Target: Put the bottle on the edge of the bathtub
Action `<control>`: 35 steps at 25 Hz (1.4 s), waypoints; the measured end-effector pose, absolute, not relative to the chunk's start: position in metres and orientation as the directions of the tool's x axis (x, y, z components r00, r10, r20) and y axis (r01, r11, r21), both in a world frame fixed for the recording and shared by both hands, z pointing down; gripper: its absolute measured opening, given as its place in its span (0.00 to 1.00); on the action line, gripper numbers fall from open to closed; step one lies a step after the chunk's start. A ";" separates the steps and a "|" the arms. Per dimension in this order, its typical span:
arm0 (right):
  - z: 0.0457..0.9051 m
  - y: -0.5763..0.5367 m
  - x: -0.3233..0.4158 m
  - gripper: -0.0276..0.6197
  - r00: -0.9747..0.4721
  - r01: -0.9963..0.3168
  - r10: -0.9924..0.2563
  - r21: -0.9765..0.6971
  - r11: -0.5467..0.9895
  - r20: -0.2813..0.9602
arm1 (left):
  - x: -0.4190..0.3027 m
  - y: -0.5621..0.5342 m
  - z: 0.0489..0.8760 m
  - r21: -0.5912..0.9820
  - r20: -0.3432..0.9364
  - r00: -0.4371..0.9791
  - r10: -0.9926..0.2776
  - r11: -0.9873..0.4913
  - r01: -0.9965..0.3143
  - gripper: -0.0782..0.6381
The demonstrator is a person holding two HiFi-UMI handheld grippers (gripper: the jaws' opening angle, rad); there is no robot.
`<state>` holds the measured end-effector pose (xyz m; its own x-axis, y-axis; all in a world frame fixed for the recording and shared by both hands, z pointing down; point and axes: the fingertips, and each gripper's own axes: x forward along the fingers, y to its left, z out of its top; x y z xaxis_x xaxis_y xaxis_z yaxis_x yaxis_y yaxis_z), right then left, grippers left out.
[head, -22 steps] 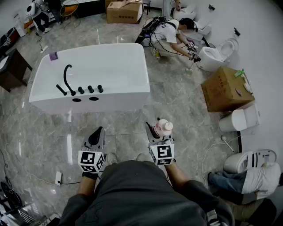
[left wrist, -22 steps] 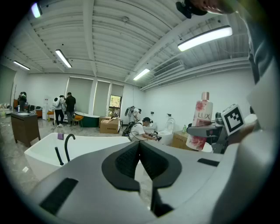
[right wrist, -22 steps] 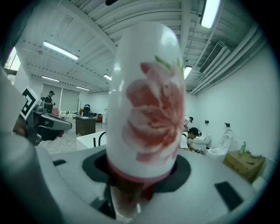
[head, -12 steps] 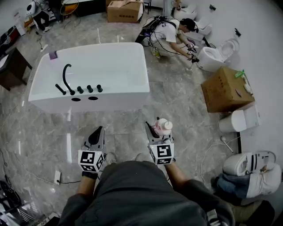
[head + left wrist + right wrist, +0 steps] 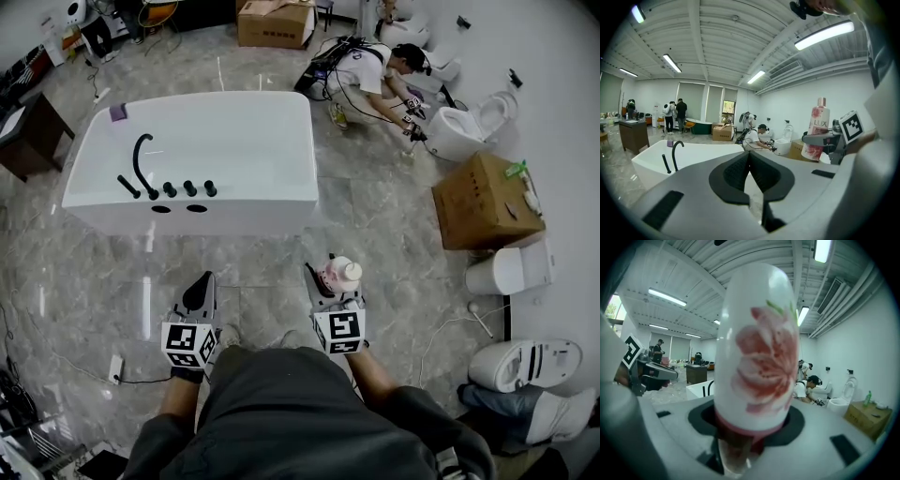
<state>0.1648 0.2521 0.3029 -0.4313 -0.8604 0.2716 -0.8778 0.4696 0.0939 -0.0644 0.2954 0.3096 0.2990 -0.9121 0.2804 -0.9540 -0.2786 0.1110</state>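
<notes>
Your right gripper [image 5: 326, 281] clamps the white, pink-flowered plastic bottle [image 5: 343, 273] around its lower body. It looks smooth, light and probably slippery, so grip it firmly. Your left gripper [image 5: 201, 292] is closed on nothing.

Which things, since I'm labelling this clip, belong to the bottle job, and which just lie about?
Job: bottle, right gripper clamped on it, bathtub.
Lying about: cardboard box, toilet, dark table.
</notes>
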 end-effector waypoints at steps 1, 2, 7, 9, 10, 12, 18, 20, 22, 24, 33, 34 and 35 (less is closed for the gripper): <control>0.304 0.250 0.168 0.38 -0.440 -0.873 -0.856 0.093 0.478 0.273 | -0.062 0.296 0.311 0.110 0.281 0.286 -0.916 -0.265 -0.958 0.11; 0.305 0.247 0.172 0.38 -0.449 -0.868 -0.851 0.093 0.488 0.274 | -0.060 0.297 0.312 0.110 0.282 0.271 -0.920 -0.250 -0.962 0.11; 0.312 0.224 0.179 0.38 -0.485 -0.844 -0.827 0.094 0.528 0.284 | -0.059 0.298 0.318 0.119 0.291 0.205 -0.934 -0.178 -0.977 0.11; 0.316 0.214 0.178 0.38 -0.486 -0.843 -0.825 0.092 0.529 0.290 | -0.064 0.296 0.323 0.122 0.297 0.193 -0.935 -0.164 -0.979 0.11; 0.319 0.209 0.177 0.38 -0.484 -0.844 -0.825 0.092 0.528 0.292 | -0.068 0.293 0.325 0.123 0.299 0.189 -0.935 -0.159 -0.980 0.11; 0.322 0.196 0.174 0.38 -0.476 -0.849 -0.829 0.093 0.520 0.295 | -0.077 0.282 0.329 0.126 0.299 0.185 -0.936 -0.153 -0.980 0.11; 0.325 0.142 0.149 0.38 -0.435 -0.870 -0.853 0.109 0.481 0.289 | -0.109 0.207 0.339 0.137 0.283 0.237 -0.929 -0.205 -0.969 0.11; 0.325 0.119 0.138 0.38 -0.420 -0.876 -0.859 0.117 0.468 0.292 | -0.118 0.171 0.340 0.136 0.278 0.268 -0.923 -0.238 -0.962 0.11; 0.325 0.095 0.127 0.38 -0.403 -0.882 -0.864 0.124 0.454 0.301 | -0.128 0.134 0.338 0.136 0.270 0.298 -0.915 -0.271 -0.953 0.11; 0.326 0.070 0.116 0.38 -0.383 -0.891 -0.872 0.126 0.436 0.306 | -0.138 0.100 0.337 0.140 0.264 0.327 -0.907 -0.300 -0.944 0.11; 0.314 -0.026 0.074 0.38 -0.308 -0.921 -0.903 0.144 0.362 0.301 | -0.173 -0.009 0.335 0.151 0.288 0.437 -0.852 -0.410 -0.899 0.11; 0.313 -0.034 0.071 0.38 -0.304 -0.923 -0.904 0.142 0.358 0.301 | -0.175 -0.018 0.335 0.151 0.292 0.444 -0.847 -0.418 -0.896 0.11; 0.313 -0.043 0.069 0.38 -0.302 -0.925 -0.905 0.139 0.355 0.300 | -0.176 -0.026 0.335 0.150 0.297 0.451 -0.842 -0.425 -0.892 0.11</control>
